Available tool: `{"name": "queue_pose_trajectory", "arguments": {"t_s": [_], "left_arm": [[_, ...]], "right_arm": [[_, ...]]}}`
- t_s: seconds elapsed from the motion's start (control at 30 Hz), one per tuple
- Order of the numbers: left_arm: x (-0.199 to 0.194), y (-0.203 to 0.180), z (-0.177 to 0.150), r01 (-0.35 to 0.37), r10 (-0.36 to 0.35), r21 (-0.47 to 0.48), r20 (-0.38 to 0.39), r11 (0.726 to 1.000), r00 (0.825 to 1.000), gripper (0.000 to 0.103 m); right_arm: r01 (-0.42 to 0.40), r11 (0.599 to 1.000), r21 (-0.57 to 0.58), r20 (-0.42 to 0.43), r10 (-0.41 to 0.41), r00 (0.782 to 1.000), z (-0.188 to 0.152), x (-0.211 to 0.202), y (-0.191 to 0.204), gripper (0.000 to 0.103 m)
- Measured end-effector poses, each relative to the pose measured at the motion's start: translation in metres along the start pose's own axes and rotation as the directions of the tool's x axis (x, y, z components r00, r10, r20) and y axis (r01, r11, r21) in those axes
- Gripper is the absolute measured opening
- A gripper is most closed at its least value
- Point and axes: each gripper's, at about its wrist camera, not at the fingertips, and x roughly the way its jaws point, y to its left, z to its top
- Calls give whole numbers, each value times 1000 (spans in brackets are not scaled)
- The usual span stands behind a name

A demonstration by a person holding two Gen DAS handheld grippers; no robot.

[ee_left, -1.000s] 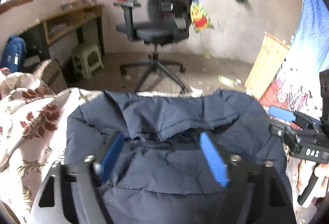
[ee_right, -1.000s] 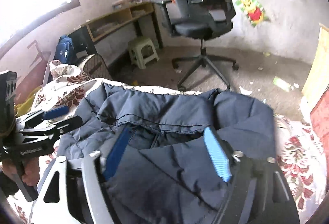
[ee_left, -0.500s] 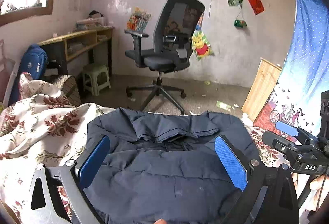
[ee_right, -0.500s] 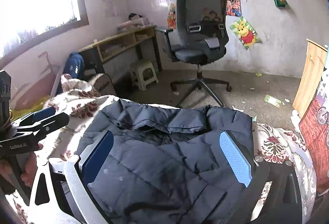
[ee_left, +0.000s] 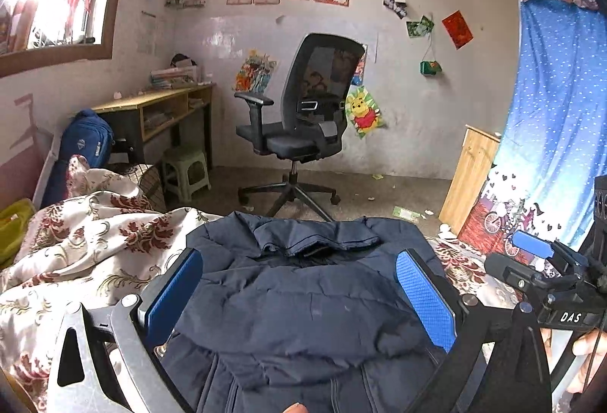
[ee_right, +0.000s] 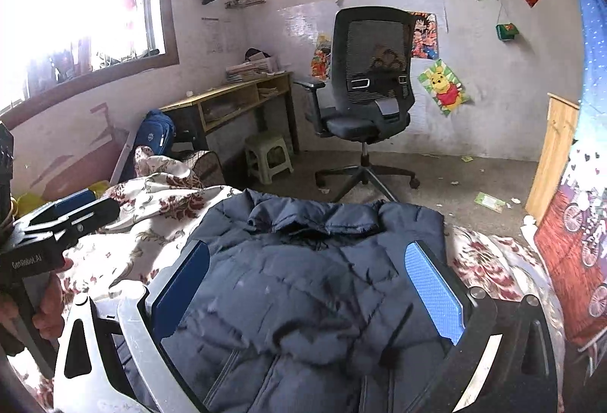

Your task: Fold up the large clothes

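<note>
Navy padded jacket, one, two hand-held grippers, both spread wide

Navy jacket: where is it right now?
The navy jacket lies centre-low in both wrist views on the floral bedspread, collar towards the office chair. Left gripper and right gripper are open, not gripping it.
</note>
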Motion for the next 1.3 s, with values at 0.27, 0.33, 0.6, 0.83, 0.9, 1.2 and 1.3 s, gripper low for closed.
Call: {"name": "queue_pose_trajectory", "arguments": {"t_s": [0.27,0.33,0.6,0.83,0.9,1.2,1.3], "left_arm": [[-67,-4,-22,20,-20,28,8,999,1000,103],[-83,-5,-29,29,-30,41,8,999,1000,103],[-149,-4,-64,32,-31,60,-6,998,999,103],[-190,3,-103,29,-25,82,-48,996,999,103],[-196,6,-115,27,-21,102,-61,994,998,103],[-190,15,-172,48,-22,161,-161,986,987,103],[-185,17,-193,58,-19,202,-186,978,982,103]], "right_arm": [[35,999,-32,20,-34,999,-29,-90,14,102],[36,999,-26,12,-36,999,-35,-107,15,102],[39,999,-36,-15,-39,999,-63,-167,29,102],[8,998,-70,-58,-12,998,-93,-197,35,102],[0,996,-88,-58,-5,998,-101,-201,34,102],[-34,994,-105,-126,21,992,-147,-189,32,102],[-47,991,-124,-167,26,986,-167,-175,31,102]]}}
